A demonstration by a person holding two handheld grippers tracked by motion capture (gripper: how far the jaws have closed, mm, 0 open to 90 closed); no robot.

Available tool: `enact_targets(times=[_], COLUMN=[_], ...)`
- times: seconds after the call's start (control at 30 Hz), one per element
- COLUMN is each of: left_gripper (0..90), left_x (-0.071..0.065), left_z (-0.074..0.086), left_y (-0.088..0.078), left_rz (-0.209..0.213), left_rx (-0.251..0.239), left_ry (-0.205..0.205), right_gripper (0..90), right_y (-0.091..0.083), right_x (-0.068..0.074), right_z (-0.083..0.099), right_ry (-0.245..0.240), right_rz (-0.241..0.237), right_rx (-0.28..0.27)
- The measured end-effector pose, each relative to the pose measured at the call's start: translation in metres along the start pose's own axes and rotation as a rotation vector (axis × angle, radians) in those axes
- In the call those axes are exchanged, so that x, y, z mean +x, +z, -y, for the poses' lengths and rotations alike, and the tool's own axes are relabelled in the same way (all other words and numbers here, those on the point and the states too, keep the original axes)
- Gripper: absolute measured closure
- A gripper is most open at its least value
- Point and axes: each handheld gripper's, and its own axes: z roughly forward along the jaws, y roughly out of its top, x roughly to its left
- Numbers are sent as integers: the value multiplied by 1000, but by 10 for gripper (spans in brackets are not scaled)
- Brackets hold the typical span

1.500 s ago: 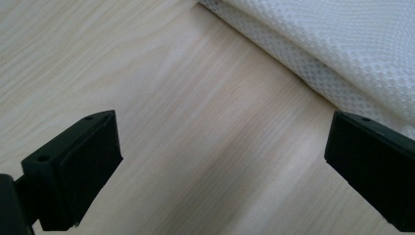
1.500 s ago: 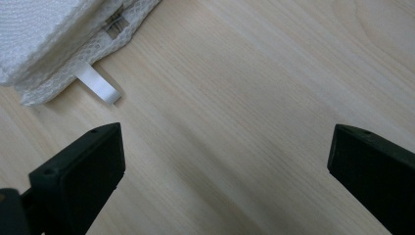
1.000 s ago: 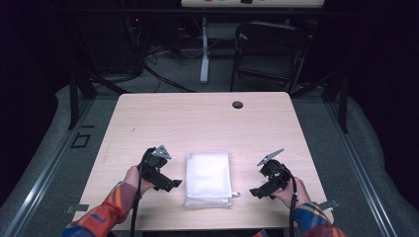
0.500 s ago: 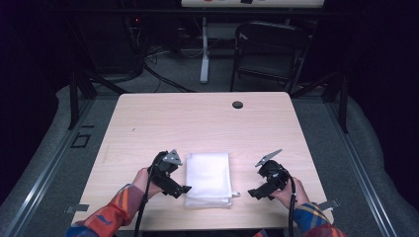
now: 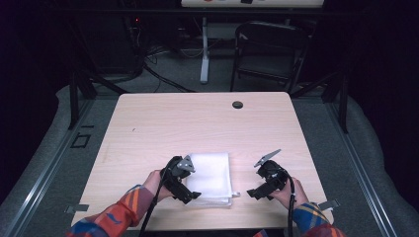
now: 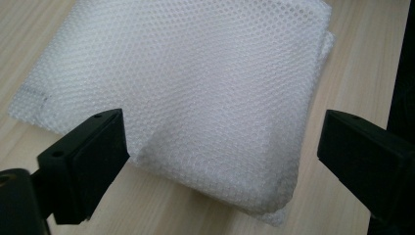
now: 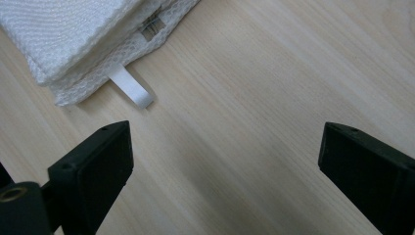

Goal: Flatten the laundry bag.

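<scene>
A folded white mesh cloth (image 5: 212, 175) lies flat near the front edge of the wooden table (image 5: 197, 123). My left gripper (image 5: 190, 193) hovers at the cloth's left front corner, jaws wide open. In the left gripper view the cloth (image 6: 195, 93) spreads out just beyond the open gripper (image 6: 222, 161). My right gripper (image 5: 254, 192) is held to the right of the cloth, apart from it, open and holding nothing. The right gripper view has the cloth's corner (image 7: 78, 34) with its white loop tab (image 7: 131, 88) at upper left, and bare wood between the open gripper (image 7: 225, 176).
A small black round grommet (image 5: 237, 104) sits near the table's far edge. A dark folding chair (image 5: 269, 54) and a white stand leg (image 5: 204, 49) stand on the floor behind the table. Cables trail from both grippers toward the front edge.
My left gripper has moved rightward from beside the cloth to its left front corner. The right gripper has shifted only slightly.
</scene>
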Motion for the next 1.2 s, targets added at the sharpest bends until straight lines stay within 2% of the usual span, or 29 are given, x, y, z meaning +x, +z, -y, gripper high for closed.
enact_targets(times=[0.17, 0.23, 0.37, 0.67, 0.7, 0.77, 0.97, 1.2], left_gripper=[153, 160, 261, 314, 325, 325, 349, 406], left_x=[-4, -6, -10, -14, -15, -16, -20, -20], left_z=[0, 0, 0, 1, 0, 0, 0, 1], left_y=[6, 9, 11, 16, 17, 19, 26, 36], left_rz=[13, 20, 24, 17, 22, 30, 39, 19], left_rx=[16, 29, 50, 62, 63, 60, 88, 128], left_ry=[32, 46, 57, 101, 102, 108, 125, 136], right_gripper=[56, 57, 62, 62, 62, 63, 59, 59], right_y=[0, 0, 0, 2, 3, 3, 4, 5], right_x=[0, -1, 1, 2, 3, 3, 3, 4], right_z=[0, 0, 0, -1, -1, -1, -1, -1], right_ry=[-2, -6, -7, -10, 7, -2, -6, -17], right_rz=[-4, -5, -10, -17, -28, -34, -37, -40], right_rx=[-1, 4, 17, 16, 1, 11, 21, 31])
